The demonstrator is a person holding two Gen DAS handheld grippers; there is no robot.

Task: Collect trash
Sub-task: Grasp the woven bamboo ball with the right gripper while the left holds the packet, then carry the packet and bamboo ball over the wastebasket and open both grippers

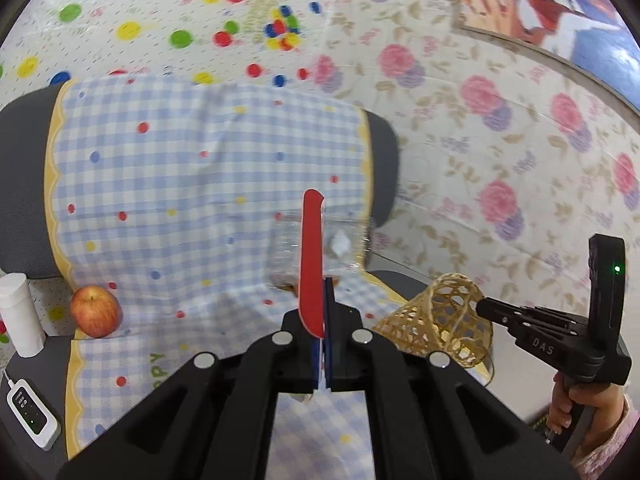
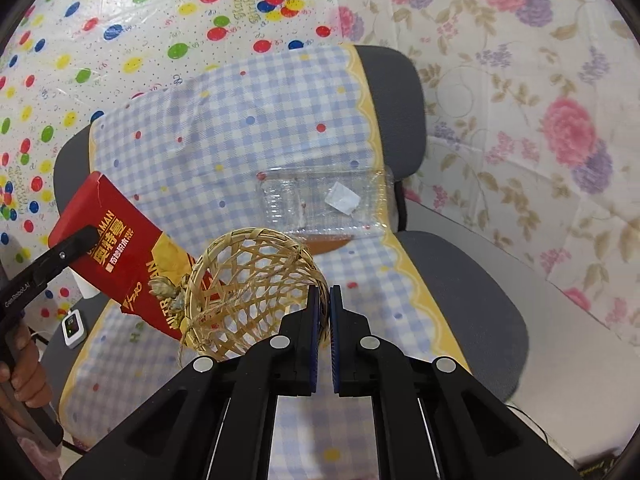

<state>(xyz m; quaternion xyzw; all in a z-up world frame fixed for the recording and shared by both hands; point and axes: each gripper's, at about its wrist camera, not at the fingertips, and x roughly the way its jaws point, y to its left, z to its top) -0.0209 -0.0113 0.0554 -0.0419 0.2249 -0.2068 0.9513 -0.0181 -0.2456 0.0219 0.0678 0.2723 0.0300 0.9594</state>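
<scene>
My left gripper [image 1: 325,300] is shut on a flat red cardboard package [image 1: 313,264], seen edge-on here and face-on in the right wrist view [image 2: 132,256], held above the chair seat. My right gripper [image 2: 325,300] is shut on the rim of a woven bamboo basket [image 2: 248,292], which tilts toward the package; the basket also shows in the left wrist view [image 1: 440,320]. A clear plastic tray [image 2: 324,204] with a white scrap [image 2: 342,200] in it leans against the chair back; it also shows in the left wrist view [image 1: 320,248].
A grey office chair [image 2: 460,280] is draped with a blue checked cloth [image 1: 192,184]. A red apple [image 1: 96,311], a white bottle [image 1: 18,316] and a small white device [image 1: 32,412] sit at the seat's left. Patterned sheets cover the walls.
</scene>
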